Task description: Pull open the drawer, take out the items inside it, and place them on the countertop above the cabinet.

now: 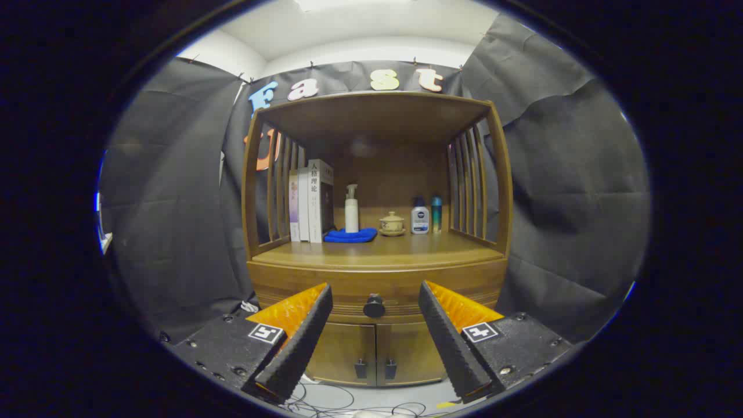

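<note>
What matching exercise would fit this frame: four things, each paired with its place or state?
Things:
1. knob
2. cloth
3. books
4. gripper

Places or states:
A. upright against the shelf's left slats
B. open, touching nothing
C. on the shut drawer, between the fingers and beyond them
D. lying at the foot of the pump bottle

Pairs: 1-C, 2-D, 3-A, 4-B

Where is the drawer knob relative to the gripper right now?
The drawer knob sits centred on the closed drawer front, beyond and between the open gripper fingers, above the two lower cabinet doors.
</note>
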The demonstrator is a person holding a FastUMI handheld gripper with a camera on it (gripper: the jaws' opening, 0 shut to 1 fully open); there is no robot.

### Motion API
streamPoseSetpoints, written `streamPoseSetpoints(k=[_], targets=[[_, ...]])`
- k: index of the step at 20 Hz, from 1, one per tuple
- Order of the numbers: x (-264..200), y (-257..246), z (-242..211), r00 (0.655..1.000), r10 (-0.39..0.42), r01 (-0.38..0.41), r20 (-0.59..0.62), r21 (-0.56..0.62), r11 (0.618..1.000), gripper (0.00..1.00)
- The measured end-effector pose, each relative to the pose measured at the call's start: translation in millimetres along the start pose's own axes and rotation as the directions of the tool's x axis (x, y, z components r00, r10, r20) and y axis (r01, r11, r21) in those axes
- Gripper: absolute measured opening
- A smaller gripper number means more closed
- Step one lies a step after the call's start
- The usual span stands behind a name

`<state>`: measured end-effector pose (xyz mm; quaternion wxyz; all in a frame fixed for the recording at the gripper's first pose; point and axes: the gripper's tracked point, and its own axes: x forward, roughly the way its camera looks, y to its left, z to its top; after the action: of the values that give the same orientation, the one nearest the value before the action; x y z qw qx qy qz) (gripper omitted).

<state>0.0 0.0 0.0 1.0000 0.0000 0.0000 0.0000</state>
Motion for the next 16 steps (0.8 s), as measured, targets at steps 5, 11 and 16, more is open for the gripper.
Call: streamPoseSetpoints(k=[5,11,16], targets=[[-0.6,-1.2,2.4,1.000,-0.025,0.025,0.011,0.000,1.000,0.97],[-4.8,-3.3,6.5,0.998,-0.050,0.050,0.024,0.004,0.999,0.97],[-2.1,-1.3,0.4,0.999,-0.048,0.048,0.015,0.004,0.999,0.97]])
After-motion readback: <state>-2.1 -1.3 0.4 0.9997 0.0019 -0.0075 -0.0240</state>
